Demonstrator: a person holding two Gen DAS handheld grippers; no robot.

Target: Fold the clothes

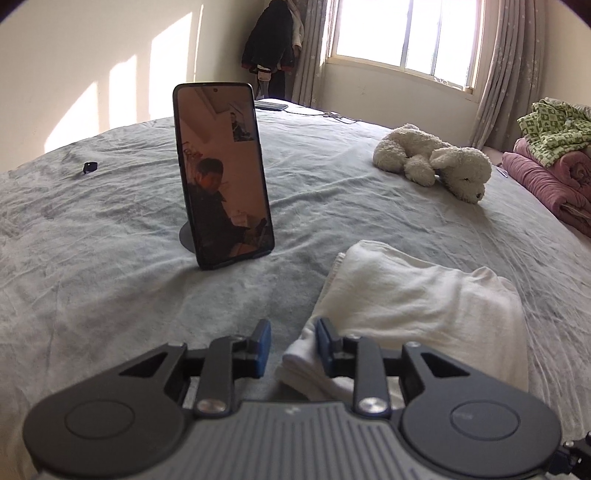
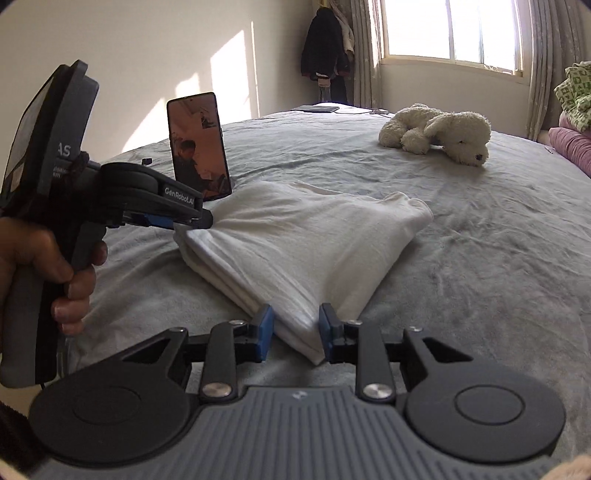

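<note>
Folded white cotton garment (image 2: 295, 236) lies on the grey, wrinkled bed cover (image 2: 480, 266), roughly at bed centre, in several stacked layers.

Right gripper (image 2: 295, 328): blue pads stand apart. The garment's near corner lies in the gap; the right-hand pad touches the cloth edge, the left pad stands just clear. Not clamped.

Left gripper (image 1: 291, 345): jaws apart. In its own view the garment's near corner sits by the pad at 3 o'clock, gap mostly showing bed cover. From the right wrist view this gripper (image 2: 199, 221), held in a hand (image 2: 48, 258), has its tips at the garment's left corner; whether the pads press cloth cannot be told from either view.

Surroundings: black smartphone (image 1: 223, 173) upright on a dark stand, at 11 o'clock from the garment, screen lit. Cream plush dog (image 1: 432, 162) lying at 1 o'clock, well apart. Pink folded blanket with a green-patterned cloth on top (image 1: 546, 147) at 2 o'clock, bed edge. Bright window (image 1: 406, 33) beyond.
</note>
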